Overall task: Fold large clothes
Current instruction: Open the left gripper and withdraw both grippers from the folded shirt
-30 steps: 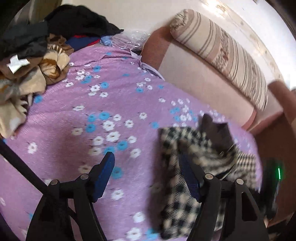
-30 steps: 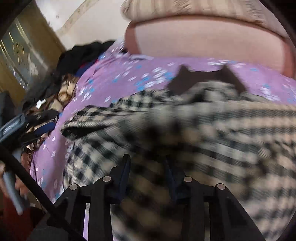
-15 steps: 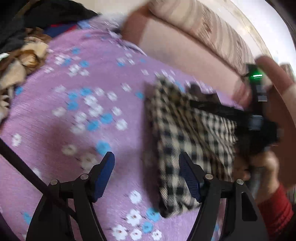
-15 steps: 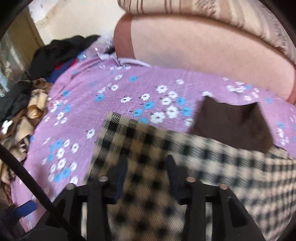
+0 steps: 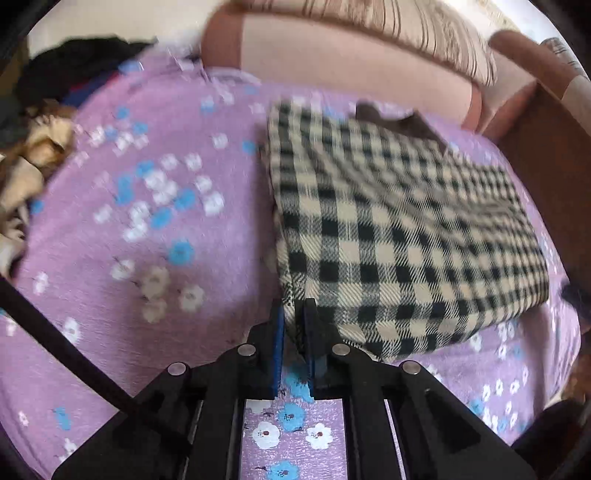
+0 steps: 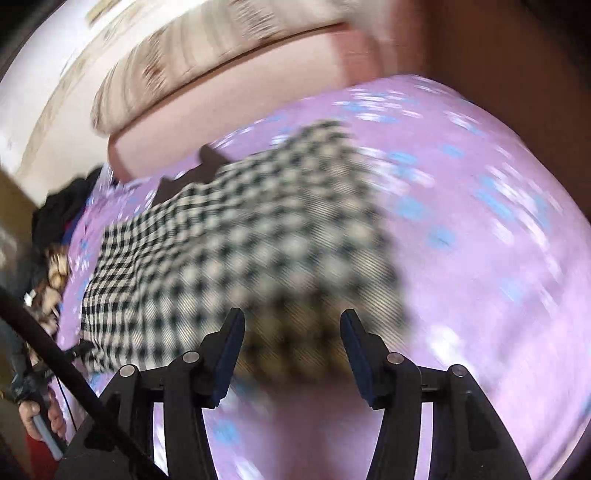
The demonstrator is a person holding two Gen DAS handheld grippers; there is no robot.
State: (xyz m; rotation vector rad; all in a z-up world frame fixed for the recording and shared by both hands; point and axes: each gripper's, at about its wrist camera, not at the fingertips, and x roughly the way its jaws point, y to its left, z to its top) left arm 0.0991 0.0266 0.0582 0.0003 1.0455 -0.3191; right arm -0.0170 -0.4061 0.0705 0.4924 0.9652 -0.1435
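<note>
A black-and-cream checked garment lies folded on the purple flowered sheet, with a brown collar piece sticking out at its far edge. My left gripper is shut on the garment's near left corner, and cloth shows between the blue pads. In the blurred right wrist view the same checked garment spreads ahead and to the left. My right gripper hangs over the garment's near edge. Its jaws are wide and still opening, and the pads do not press on the cloth.
A heap of brown and cream clothes and dark clothes lie at the sheet's far left. A pink sofa back with a striped cushion runs behind. A brown armrest stands right. A hand shows at lower left.
My left gripper moved right to the garment's near corner and closed on it. The right gripper let go, swung across to the garment's other side and opened wider.
</note>
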